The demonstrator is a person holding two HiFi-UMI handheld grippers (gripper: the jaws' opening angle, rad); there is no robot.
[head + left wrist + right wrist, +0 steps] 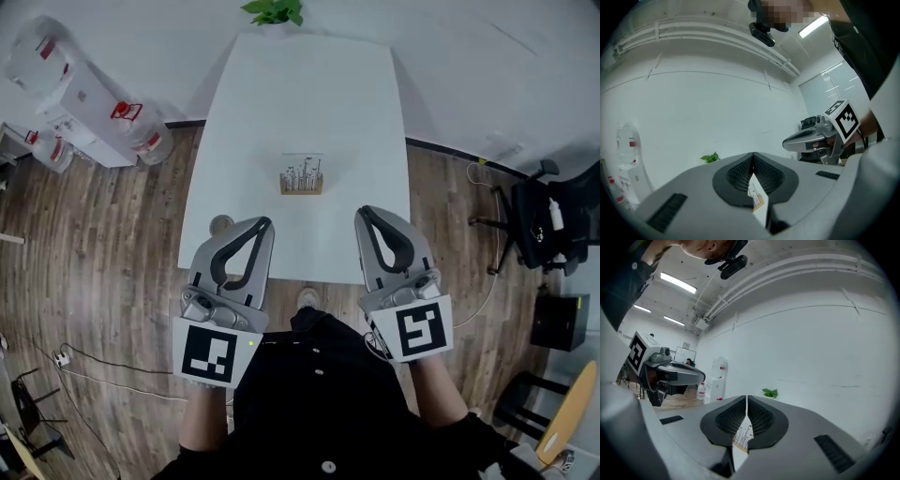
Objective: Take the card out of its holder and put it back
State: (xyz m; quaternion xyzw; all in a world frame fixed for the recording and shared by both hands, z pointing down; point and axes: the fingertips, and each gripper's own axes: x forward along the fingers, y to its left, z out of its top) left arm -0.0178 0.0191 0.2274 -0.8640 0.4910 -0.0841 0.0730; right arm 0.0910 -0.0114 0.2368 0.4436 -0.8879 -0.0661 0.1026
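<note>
Two grippers sit low in the head view, over the near edge of the white table [309,84]. We hold the left gripper [266,223] and the right gripper [364,213] side by side, both noses aimed away from us toward the far end of the table. Each pair of jaws lies pressed together with nothing clamped. The card [302,170] stands upright in its wooden holder [302,188] near the middle of the table, well apart from both grippers. Its broad face is turned toward us, and its long axis runs left to right, in line with the table's near edge. A potted plant [275,11] stands at the far end, a water dispenser [89,94] stands on the wooden floor to the left, and an office chair [532,220] is off to the right.

In the left gripper view our jaws meet tip to tip, and no object is between them. Through the slit behind the tips we see a sliver of the card [753,190] on the holder [760,201], far ahead on the table. The right gripper hangs at the right side of this view.

In the right gripper view the jaws are likewise closed and empty. The card [742,431] shows through the narrow slit, upright above the holder [738,445]. The left gripper shows at the left.
</note>
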